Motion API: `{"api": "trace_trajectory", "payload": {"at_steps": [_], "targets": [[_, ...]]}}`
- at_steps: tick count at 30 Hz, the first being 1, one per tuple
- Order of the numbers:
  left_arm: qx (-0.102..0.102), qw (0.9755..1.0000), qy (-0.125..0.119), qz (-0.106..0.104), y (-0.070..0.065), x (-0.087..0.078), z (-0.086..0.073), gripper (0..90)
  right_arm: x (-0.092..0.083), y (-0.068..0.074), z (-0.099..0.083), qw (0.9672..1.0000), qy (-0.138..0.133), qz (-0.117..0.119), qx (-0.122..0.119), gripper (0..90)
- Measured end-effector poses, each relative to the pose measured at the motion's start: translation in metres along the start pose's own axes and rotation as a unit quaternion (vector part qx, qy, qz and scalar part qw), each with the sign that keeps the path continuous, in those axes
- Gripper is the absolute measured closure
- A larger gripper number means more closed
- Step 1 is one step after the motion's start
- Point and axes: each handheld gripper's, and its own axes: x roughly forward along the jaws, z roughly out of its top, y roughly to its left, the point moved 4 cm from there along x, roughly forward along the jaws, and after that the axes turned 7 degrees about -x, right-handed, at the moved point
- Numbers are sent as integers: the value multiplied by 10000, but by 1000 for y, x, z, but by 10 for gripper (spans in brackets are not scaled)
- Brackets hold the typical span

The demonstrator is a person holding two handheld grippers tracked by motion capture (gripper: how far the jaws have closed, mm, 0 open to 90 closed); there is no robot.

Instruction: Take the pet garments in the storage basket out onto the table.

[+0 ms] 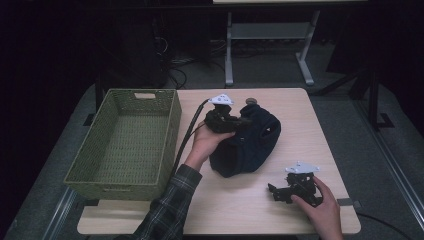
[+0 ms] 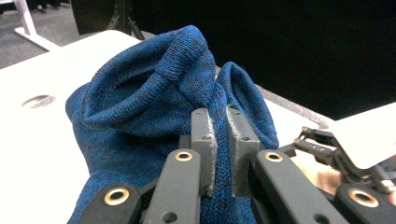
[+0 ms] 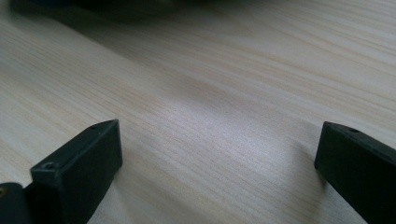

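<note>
Soft, light, floppy blue knit garment (image 2: 140, 121): pinched tight in left gripper (image 2: 218, 140) at rim fold; basket (image 1: 150, 165) at nine o'clock. Right gripper (image 3: 219, 158) gaping, empty.

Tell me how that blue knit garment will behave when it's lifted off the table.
The blue knit garment lies slumped in soft folds, so it will probably hang floppy. The left gripper pinches a fold, and the ribbed knit likely won't slip. It probably won't roll or break.

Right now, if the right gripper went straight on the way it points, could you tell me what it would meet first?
Probably the dark blue knit garment: the right gripper, jaws open and resting on the table, points left toward it across bare wood, though depth is hard to judge.
</note>
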Motion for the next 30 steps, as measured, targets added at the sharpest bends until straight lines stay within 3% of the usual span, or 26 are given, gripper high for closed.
{"api": "trace_trajectory", "payload": {"at_steps": [6,12,16,22,30], "targets": [[82,9994,247,238,3,23,-12,824,0,1,0,10000,17,17,34,4],[-103,9991,315,250,11,39,-23,823,0,1,0,10000,19,11,30,5],[-37,9982,495,329,14,48,-30,809,0,1,0,10000,16,12,29,5],[-203,9976,537,398,18,47,-31,562,0,0,0,10000,12,10,17,5],[-158,9978,419,484,15,28,-23,390,0,1,0,10000,18,12,26,5]]}}
